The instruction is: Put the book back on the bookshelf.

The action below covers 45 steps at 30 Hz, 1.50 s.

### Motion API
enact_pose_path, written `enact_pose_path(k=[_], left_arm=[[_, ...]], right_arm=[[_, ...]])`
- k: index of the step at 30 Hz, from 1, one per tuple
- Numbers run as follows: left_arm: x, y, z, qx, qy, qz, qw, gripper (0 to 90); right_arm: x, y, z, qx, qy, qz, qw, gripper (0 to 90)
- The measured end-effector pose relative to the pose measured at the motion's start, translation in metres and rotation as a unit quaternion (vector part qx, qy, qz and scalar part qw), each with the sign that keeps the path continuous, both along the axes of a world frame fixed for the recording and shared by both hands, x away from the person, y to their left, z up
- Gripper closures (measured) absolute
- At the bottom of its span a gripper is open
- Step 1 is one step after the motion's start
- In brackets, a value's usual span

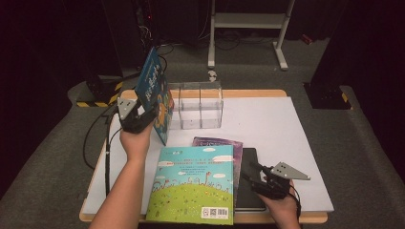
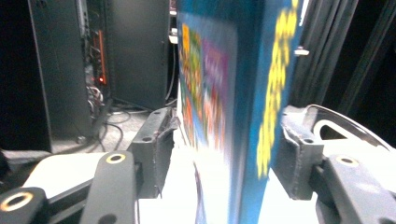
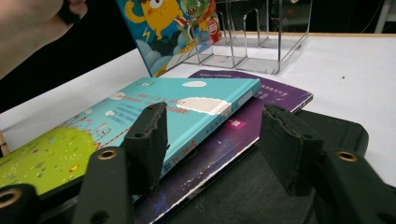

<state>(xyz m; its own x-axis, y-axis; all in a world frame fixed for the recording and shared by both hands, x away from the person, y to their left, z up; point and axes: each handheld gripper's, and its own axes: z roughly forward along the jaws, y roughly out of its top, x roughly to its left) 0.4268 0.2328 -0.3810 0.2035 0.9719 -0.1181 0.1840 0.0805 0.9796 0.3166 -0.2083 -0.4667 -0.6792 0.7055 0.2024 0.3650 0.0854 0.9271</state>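
A white tabletop [image 1: 286, 143] with a pale wooden edge stands on grey carpet in a dark room; a light metal stand [image 1: 248, 28] rises behind it, and black cabinets with cables [image 2: 100, 93] sit at the far left. Near the table's back edge is a clear acrylic divider rack [image 1: 200, 106]. The left gripper [image 1: 137, 117] is raised beside the rack with a blue picture book [image 1: 155, 95] standing tilted between its jaws; the jaws stand apart, with gaps to the book on both sides, so the pads do not press it. At the near edge lies a stack: a green-and-blue book [image 1: 193, 186] on a purple book [image 1: 224, 143], over a black one [image 1: 250, 191]. The right gripper [image 1: 258, 174] hovers at the stack's right side, jaws parted, holding nothing
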Motion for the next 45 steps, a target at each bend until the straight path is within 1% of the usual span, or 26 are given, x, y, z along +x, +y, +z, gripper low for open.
enact_pose_path(k=[6, 10, 11, 13, 15, 16, 17, 18, 19, 20, 21, 22, 23, 24, 25, 27, 29, 31, 33, 34, 35, 36, 37, 39, 43, 45], left_arm=[[-0.025, 0.011, -0.019, 0.003, 0.040, -0.029, 0.9988, 38.4], [-0.040, 0.017, -0.034, 0.011, 0.068, -0.043, 0.9967, 37.6], [-0.044, 0.019, -0.039, 0.012, 0.082, -0.052, 0.9952, 37.5], [-0.051, 0.020, -0.049, 0.023, 0.101, -0.068, 0.9923, 36.7], [-0.058, 0.020, -0.058, 0.027, 0.120, -0.079, 0.9893, 36.7], [-0.062, 0.022, -0.063, 0.022, 0.132, -0.087, 0.9872, 36.3], [-0.068, 0.023, -0.071, 0.011, 0.148, -0.098, 0.9840, 36.2], [-0.072, 0.023, -0.075, 0.008, 0.161, -0.105, 0.9814, 35.9], [-0.076, 0.023, -0.082, 0.007, 0.178, -0.114, 0.9773, 35.5], [-0.081, 0.023, -0.088, 0.009, 0.196, -0.121, 0.9731, 35.5], [-0.087, 0.022, -0.093, 0.011, 0.208, -0.125, 0.9700, 35.3], [-0.092, 0.021, -0.099, 0.018, 0.220, -0.121, 0.9677, 35.3], [-0.099, 0.020, -0.105, 0.024, 0.236, -0.118, 0.9643, 35.4], [-0.102, 0.020, -0.108, 0.026, 0.243, -0.121, 0.9622, 35.1], [-0.107, 0.018, -0.112, 0.023, 0.257, -0.126, 0.9579, 33.7], [-0.112, 0.015, -0.116, 0.019, 0.277, -0.138, 0.9506, 31.1], [-0.117, 0.012, -0.118, 0.012, 0.286, -0.150, 0.9464, 29.5], [-0.121, 0.007, -0.121, 0.017, 0.290, -0.153, 0.9444, 28.5], [-0.124, 0.006, -0.122, 0.013, 0.287, -0.152, 0.9457, 27.7], [-0.125, 0.005, -0.122, 0.009, 0.287, -0.155, 0.9451, 27.8], [-0.126, 0.004, -0.122, 0.004, 0.286, -0.163, 0.9441, 29.9], [-0.126, 0.004, -0.122, -0.006, 0.287, -0.178, 0.9412, 34.9], [-0.126, 0.002, -0.122, -0.003, 0.288, -0.182, 0.9403, 37.2], [-0.127, 0.000, -0.121, 0.004, 0.286, -0.178, 0.9416, 35.9], [-0.128, -0.002, -0.120, 0.007, 0.286, -0.177, 0.9418, 36.5], [-0.128, -0.007, -0.120, 0.009, 0.285, -0.181, 0.9411, 36.5]], right_arm=[[0.000, 0.002, -0.002, -0.001, 0.000, 0.003, 1.0000, 39.6], [0.000, 0.003, -0.003, -0.002, 0.001, 0.005, 1.0000, 39.0], [0.000, 0.004, -0.004, -0.004, -0.001, 0.005, 1.0000, 38.6], [0.001, 0.005, -0.004, -0.008, 0.001, 0.004, 1.0000, 38.5], [0.000, 0.005, -0.005, -0.010, 0.001, 0.005, 0.9999, 38.6], [0.000, 0.005, -0.005, -0.009, 0.002, 0.004, 0.9999, 38.6], [0.000, 0.005, -0.005, -0.007, 0.005, 0.004, 1.0000, 38.5], [0.000, 0.006, -0.004, -0.009, 0.004, 0.004, 0.9999, 38.0], [0.000, 0.006, -0.004, -0.011, 0.002, 0.002, 0.9999, 37.7], [-0.001, 0.007, -0.004, -0.014, 0.003, -0.001, 0.9999, 37.6], [-0.001, 0.008, -0.003, -0.016, 0.007, -0.001, 0.9998, 37.6], [-0.002, 0.008, -0.002, -0.019, 0.009, 0.000, 0.9998, 37.5], [-0.002, 0.009, -0.002, -0.022, 0.010, 0.000, 0.9997, 37.5], [-0.003, 0.011, -0.002, -0.026, 0.016, 0.001, 0.9995, 37.8], [-0.003, 0.011, -0.002, -0.028, 0.020, 0.003, 0.9994, 38.6], [-0.003, 0.013, -0.001, -0.034, 0.025, 0.008, 0.9991, 39.0], [-0.004, 0.015, 0.000, -0.041, 0.026, 0.011, 0.9987, 38.9], [-0.004, 0.017, 0.000, -0.046, 0.030, 0.015, 0.9983, 37.9], [-0.004, 0.019, 0.000, -0.051, 0.035, 0.018, 0.9979, 36.7], [-0.005, 0.020, 0.000, -0.052, 0.036, 0.019, 0.9978, 36.1], [-0.005, 0.022, 0.000, -0.054, 0.038, 0.022, 0.9976, 35.5], [-0.006, 0.023, 0.000, -0.055, 0.039, 0.023, 0.9975, 35.3], [-0.006, 0.024, 0.000, -0.057, 0.041, 0.023, 0.9973, 34.4], [-0.007, 0.027, 0.001, -0.063, 0.044, 0.023, 0.9968, 35.0], [-0.008, 0.030, 0.000, -0.072, 0.050, 0.022, 0.9959, 36.8], [-0.007, 0.029, -0.001, -0.073, 0.053, 0.016, 0.9958, 37.2]])
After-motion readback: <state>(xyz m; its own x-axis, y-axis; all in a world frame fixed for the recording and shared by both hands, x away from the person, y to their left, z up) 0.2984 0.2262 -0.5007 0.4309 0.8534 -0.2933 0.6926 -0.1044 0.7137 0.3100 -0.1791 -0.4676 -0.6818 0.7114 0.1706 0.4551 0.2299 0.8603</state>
